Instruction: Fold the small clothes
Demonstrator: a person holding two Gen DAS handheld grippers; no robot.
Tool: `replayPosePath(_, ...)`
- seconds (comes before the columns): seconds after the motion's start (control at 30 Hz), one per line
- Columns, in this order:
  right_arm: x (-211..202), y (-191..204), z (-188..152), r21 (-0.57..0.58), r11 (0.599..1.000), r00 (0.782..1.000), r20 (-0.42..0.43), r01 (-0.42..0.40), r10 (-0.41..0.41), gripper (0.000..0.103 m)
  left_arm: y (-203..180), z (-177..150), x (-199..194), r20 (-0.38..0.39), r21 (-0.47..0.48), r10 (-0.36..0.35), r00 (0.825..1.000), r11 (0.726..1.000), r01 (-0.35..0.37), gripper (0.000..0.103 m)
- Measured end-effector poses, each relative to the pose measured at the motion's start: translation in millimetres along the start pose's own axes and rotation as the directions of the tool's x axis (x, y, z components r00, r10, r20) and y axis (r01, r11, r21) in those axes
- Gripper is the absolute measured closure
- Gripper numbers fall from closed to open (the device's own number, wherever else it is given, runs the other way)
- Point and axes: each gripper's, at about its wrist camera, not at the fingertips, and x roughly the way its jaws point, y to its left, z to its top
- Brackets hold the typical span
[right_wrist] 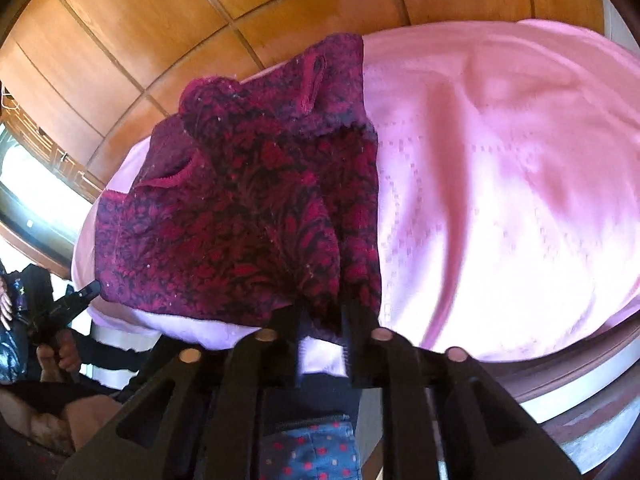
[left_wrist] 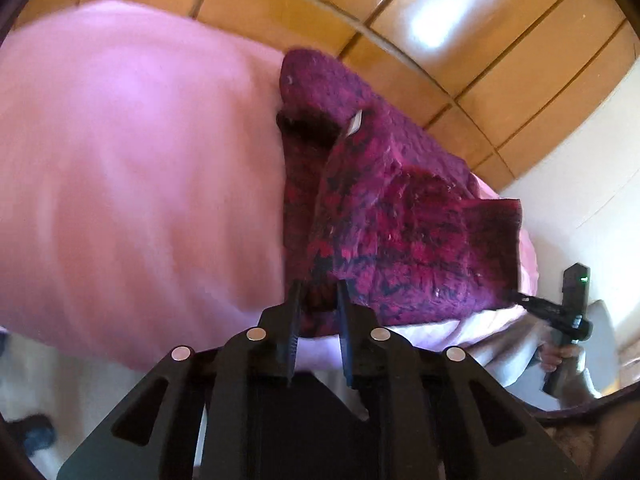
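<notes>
Both tongs [left_wrist: 318,292] [right_wrist: 320,312] pinching garment [right_wrist: 240,208] hem, bedsheet [right_wrist: 500,200] clear

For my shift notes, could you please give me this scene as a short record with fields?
garment: dark red and black patterned fleece garment, partly folded
surface: pink cloth under it
left gripper: shut on the garment's near edge
right gripper: shut on the near edge too
background: orange-brown wooden panels

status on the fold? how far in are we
Early. Done: the maroon garment lies on the pink sheet, partly doubled over. In hand: left gripper and right gripper each pinch its near edge. Left: carry that edge across, flatten, finish the fold.
</notes>
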Motion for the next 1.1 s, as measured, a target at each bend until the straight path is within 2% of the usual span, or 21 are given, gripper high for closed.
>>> replayPosePath(0.03, -2.7, 6.8, 7.4, -0.034, 0.999, 0.999, 0.029, 0.032, -0.031, 0.081, 0.1, 6.7, -2.8, 0.012, 0.003, -0.009, 1.000, 1.000, 0.009, 0.076)
replayPosePath(0.07, -5.6, 12.6, 11.6, -0.065, 0.996, 0.997, 0.050, 0.054, -0.051, 0.081, -0.2, 14.8, -6.0, 0.040, 0.006, 0.014, 0.999, 1.000, -0.014, 0.066)
replayPosePath(0.13, -9.4, 28.8, 23.9, -0.132, 0.986, 0.991, 0.100, 0.107, -0.094, 0.076, -3.5, 31.5, -9.3, 0.091, 0.032, 0.033, 0.995, 0.999, -0.037, 0.057)
replayPosePath(0.2, -13.2, 45.3, 35.0, -0.186, 0.974, 0.982, 0.160, 0.130, -0.100, 0.069, -10.1, 46.5, -3.8, 0.103, 0.071, 0.029, 0.994, 0.997, -0.036, 0.057)
replayPosePath(0.3, -8.3, 71.5, 53.2, -0.279, 0.947, 0.970, 0.222, 0.157, -0.096, 0.067, -22.6, 63.0, 15.6, 0.089, 0.136, 0.021, 0.996, 0.990, -0.033, 0.056)
replayPosePath(0.37, 4.0, 82.2, 62.1, -0.327, 0.927, 0.967, 0.229, 0.184, -0.111, 0.062, -25.2, 67.3, 26.6, 0.058, 0.179, 0.018, 0.998, 0.983, -0.028, 0.048)
replayPosePath(0.47, 26.3, 87.0, 72.6, -0.370, 0.900, 0.963, 0.224, 0.229, -0.153, 0.064, -27.8, 74.3, 50.3, 0.026, 0.221, 0.024, 0.999, 0.975, -0.029, 0.045)
replayPosePath(0.5, 35.4, 87.3, 75.6, -0.386, 0.891, 0.963, 0.209, 0.239, -0.168, 0.071, -26.2, 75.6, 54.6, 0.025, 0.223, 0.026, 0.999, 0.974, -0.031, 0.045)
replayPosePath(0.53, 43.3, 86.2, 76.9, -0.395, 0.879, 0.959, 0.204, 0.266, -0.199, 0.082, -26.2, 77.7, 62.7, 0.008, 0.229, 0.001, 1.000, 0.974, -0.002, 0.049)
replayPosePath(0.57, 48.6, 82.3, 77.1, -0.402, 0.871, 0.956, 0.194, 0.282, -0.219, 0.084, -27.5, 77.8, 68.0, 0.000, 0.239, -0.008, 1.000, 0.971, 0.008, 0.070)
replayPosePath(0.6, 51.1, 75.7, 78.2, -0.395, 0.873, 0.955, 0.188, 0.286, -0.228, 0.088, -29.3, 77.0, 70.2, 0.003, 0.257, 0.009, 1.000, 0.966, -0.009, 0.084)
replayPosePath(0.63, 47.6, 69.6, 80.0, -0.373, 0.881, 0.953, 0.194, 0.291, -0.233, 0.090, -29.6, 77.2, 68.5, 0.026, 0.267, 0.020, 0.999, 0.963, -0.027, 0.089)
replayPosePath(0.7, 32.6, 56.7, 79.0, -0.318, 0.907, 0.953, 0.217, 0.275, -0.213, 0.090, -25.4, 76.9, 57.6, 0.066, 0.232, -0.013, 0.998, 0.973, -0.002, 0.090)
replayPosePath(0.73, 27.7, 49.0, 79.4, -0.283, 0.924, 0.956, 0.216, 0.255, -0.198, 0.090, -21.5, 78.5, 56.3, 0.078, 0.207, -0.002, 0.997, 0.978, -0.015, 0.090)
replayPosePath(0.8, 33.0, 35.0, 78.6, -0.228, 0.943, 0.959, 0.202, 0.242, -0.197, 0.090, -12.0, 78.8, 62.8, 0.085, 0.179, 0.051, 0.995, 0.982, -0.065, 0.090)
replayPosePath(0.87, 53.9, 31.6, 77.4, -0.201, 0.950, 0.964, 0.163, 0.240, -0.210, 0.090, -6.8, 77.7, 87.0, 0.030, 0.159, 0.099, 0.995, 0.982, -0.103, 0.090)
replayPosePath(0.93, 70.9, 26.9, 78.9, -0.180, 0.953, 0.965, 0.143, 0.243, -0.219, 0.090, -8.3, 75.3, 98.0, 0.027, 0.170, 0.137, 0.990, 0.975, -0.140, 0.090)
replayPosePath(1.1, 60.2, 33.2, 75.2, -0.196, 0.946, 0.960, 0.167, 0.258, -0.227, 0.090, -12.0, 74.3, 75.0, 0.081, 0.160, 0.089, 0.993, 0.982, -0.101, 0.090)
